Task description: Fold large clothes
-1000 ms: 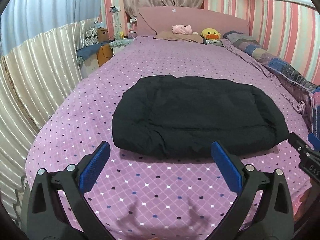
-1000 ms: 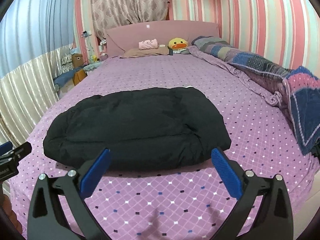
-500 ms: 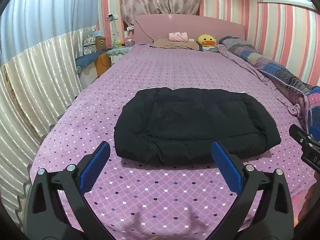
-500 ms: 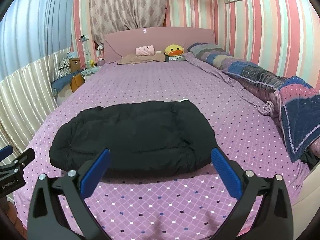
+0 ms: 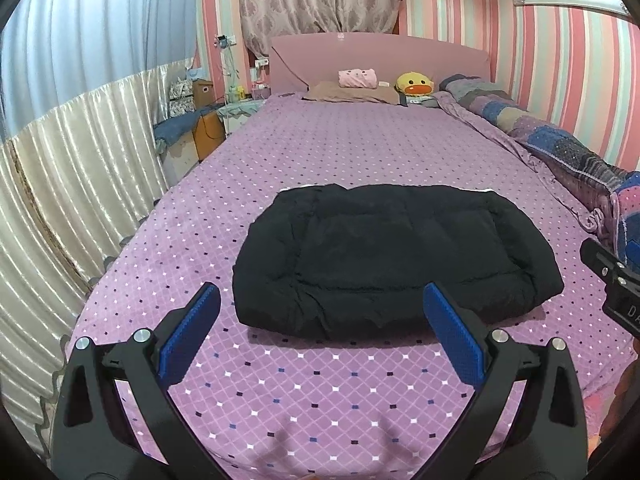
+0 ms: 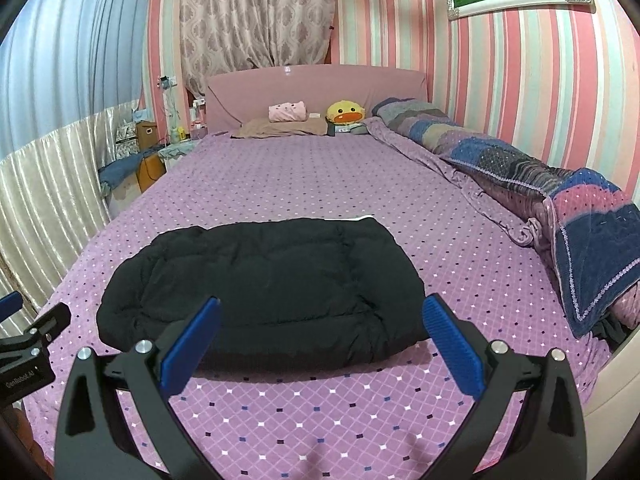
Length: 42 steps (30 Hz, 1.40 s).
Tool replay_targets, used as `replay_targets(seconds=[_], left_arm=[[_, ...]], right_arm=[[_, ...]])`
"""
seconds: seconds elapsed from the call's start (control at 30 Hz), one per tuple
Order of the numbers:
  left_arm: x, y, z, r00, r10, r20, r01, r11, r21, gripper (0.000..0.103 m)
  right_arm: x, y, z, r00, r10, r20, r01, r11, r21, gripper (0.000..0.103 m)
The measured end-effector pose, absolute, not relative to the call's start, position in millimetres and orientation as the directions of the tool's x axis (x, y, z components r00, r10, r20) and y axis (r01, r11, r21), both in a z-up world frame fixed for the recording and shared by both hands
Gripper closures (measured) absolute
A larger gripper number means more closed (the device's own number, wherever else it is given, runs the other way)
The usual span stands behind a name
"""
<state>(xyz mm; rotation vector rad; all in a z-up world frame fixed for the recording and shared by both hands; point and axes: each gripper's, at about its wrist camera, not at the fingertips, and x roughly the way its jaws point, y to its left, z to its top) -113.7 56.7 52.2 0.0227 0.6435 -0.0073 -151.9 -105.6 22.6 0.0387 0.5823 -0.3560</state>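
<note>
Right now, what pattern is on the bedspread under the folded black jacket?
Purple bedspread with a diamond grid and small dots; clearest in the right wrist view.

We record a black jacket point(image 5: 394, 262) on a purple diamond-dotted bedspread point(image 5: 360, 152); beyond it, a yellow duck point(image 6: 346, 112), pink headboard point(image 6: 316, 88), pink-striped wall point(image 6: 520, 92).

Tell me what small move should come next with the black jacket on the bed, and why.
Probably none on the garment: the black jacket lies as a compact folded bundle on the purple bedspread, and the left gripper and right gripper are open, empty, short of it. Ease both away.
</note>
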Motion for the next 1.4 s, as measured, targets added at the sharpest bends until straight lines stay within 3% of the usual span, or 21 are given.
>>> replay_targets(seconds=[1.4], left_arm=[[-112.9,55.8,61.1,0.815,-0.001,-0.579,0.017,1.000,0.022,0.003]], right_arm=[[-145.9,-101.6,24.3,0.774,-0.324,-0.544,0.337,0.938,-0.079,0.002]])
